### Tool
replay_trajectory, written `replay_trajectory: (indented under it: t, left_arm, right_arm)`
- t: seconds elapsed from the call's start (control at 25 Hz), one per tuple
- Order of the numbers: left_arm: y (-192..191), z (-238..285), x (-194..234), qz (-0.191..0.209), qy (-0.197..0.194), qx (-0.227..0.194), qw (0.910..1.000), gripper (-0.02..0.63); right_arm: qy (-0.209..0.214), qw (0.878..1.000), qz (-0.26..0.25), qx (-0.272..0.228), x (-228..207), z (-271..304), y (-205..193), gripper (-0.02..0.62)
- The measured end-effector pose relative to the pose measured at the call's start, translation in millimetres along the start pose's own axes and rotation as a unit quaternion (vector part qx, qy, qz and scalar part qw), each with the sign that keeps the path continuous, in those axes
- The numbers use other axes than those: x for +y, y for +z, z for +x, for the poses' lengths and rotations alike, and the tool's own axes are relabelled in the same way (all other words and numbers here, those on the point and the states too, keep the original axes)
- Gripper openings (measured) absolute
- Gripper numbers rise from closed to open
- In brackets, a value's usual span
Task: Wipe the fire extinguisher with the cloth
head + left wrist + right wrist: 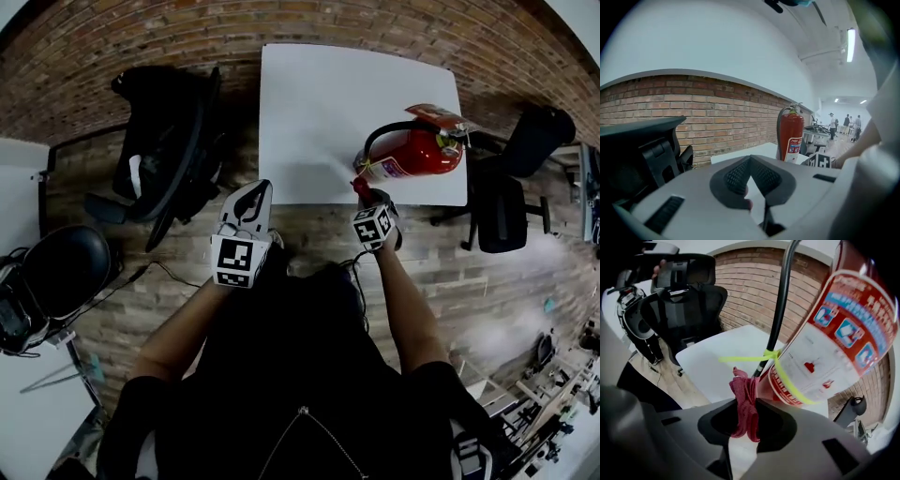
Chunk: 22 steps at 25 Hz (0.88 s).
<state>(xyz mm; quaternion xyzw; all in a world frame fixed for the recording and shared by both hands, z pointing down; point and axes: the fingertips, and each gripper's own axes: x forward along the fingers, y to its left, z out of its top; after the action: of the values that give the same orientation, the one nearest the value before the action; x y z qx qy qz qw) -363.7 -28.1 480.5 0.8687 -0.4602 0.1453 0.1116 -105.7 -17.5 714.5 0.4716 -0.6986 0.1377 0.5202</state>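
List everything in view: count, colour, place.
table: 1, white, centre, by the brick wall
fire extinguisher: 1, red, upright on the table's near right part
zip tie: 1, yellow-green, around the extinguisher's black hose
cloth: 1, dark pink, bunched, against the extinguisher's base
office chairs: 3, black, one left of the table, one right, one at the head view's left edge
people: several, far background
left gripper: 1, white, fingers together, nothing held, short of the table
right gripper: 1, fingers shut on the cloth, at the extinguisher
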Motion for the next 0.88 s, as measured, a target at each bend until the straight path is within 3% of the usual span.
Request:
replay_trajectory:
  t: [0.28,0.48,0.88]
  left_arm:
    - [-18.7,2.2,14.8,0.025,-0.04,0.037,0.9982,0.031]
    - [-15.7,9.4,17.3,0.024,-0.05,0.033,0.9979,0.03]
    - [-18.6,5.6,21.0,0.018,-0.051,0.029,0.9981,0.03]
  right_arm:
    - [-0.017,0.999,0.031,0.033,-1.3,50.6,-8.0,0.106]
    - [-0.013,0.998,0.039,0.045,-0.9,69.1,-4.5,0.106]
    - [-0.053,0.995,0.058,0.06,-11.7,59.6,2.6,0.106]
